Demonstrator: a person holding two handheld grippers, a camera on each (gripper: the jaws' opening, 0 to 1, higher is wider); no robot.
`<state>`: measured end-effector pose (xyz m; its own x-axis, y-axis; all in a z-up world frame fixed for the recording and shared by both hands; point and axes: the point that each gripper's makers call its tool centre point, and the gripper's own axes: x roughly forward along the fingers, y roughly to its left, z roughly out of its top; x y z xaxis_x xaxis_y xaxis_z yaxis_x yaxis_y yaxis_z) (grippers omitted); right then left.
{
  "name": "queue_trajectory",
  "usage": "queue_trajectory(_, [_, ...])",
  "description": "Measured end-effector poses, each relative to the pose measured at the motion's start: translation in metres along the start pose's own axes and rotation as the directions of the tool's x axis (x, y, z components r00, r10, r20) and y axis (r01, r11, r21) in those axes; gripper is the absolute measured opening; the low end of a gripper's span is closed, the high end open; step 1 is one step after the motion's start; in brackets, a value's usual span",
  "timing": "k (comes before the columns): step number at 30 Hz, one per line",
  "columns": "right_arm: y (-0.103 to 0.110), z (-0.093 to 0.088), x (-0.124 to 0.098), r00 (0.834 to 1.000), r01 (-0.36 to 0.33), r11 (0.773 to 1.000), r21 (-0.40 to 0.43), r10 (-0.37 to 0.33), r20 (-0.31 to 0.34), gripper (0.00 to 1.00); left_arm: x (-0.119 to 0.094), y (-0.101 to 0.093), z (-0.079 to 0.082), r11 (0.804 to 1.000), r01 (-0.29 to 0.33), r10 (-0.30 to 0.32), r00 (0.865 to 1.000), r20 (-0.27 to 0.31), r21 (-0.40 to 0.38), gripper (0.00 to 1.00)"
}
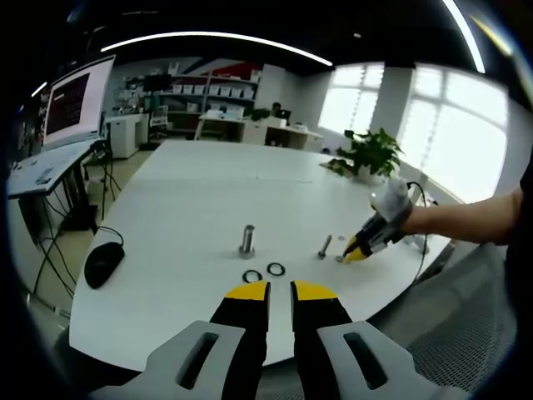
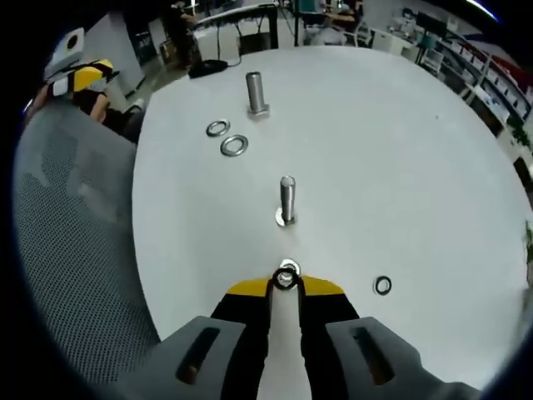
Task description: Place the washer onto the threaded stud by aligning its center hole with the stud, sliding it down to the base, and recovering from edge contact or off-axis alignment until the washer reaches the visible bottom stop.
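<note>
In the right gripper view my right gripper (image 2: 286, 282) is shut on a small metal washer (image 2: 286, 278) at its yellow tips, low over the white table (image 2: 400, 150). The thin threaded stud (image 2: 286, 200) stands upright just ahead of it, apart from the washer. In the left gripper view the same stud (image 1: 325, 246) stands beside the right gripper (image 1: 348, 254), held by a person's hand. My left gripper (image 1: 281, 292) hovers at the table's near edge, its jaws slightly apart with nothing between them.
A thicker stud (image 1: 247, 239) stands mid-table with two loose washers (image 1: 251, 276) (image 1: 276, 269) before it. Another washer (image 2: 382, 285) lies right of my right gripper. A black mouse (image 1: 103, 262) lies left. A plant (image 1: 371, 154) stands far right. A mesh chair (image 2: 75, 250) borders the table.
</note>
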<state>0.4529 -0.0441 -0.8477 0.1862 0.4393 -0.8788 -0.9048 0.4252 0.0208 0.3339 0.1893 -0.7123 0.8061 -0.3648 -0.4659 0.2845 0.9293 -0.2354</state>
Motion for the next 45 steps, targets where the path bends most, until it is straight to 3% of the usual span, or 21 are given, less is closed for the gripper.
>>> queue_trajectory(21, [-0.002,0.053,-0.026,0.995,0.014,0.997,-0.072,-0.007,0.100,0.14,0.000,-0.001,0.001,1.000,-0.001,0.001,1.000,0.000,0.000,0.07])
queue_trajectory(45, [0.001,0.068,-0.015,0.996,0.010,0.993,-0.117,0.000,0.085,0.14,0.000,-0.003,0.000,1.000,0.005,-0.005,1.000,-0.004,0.001,0.07])
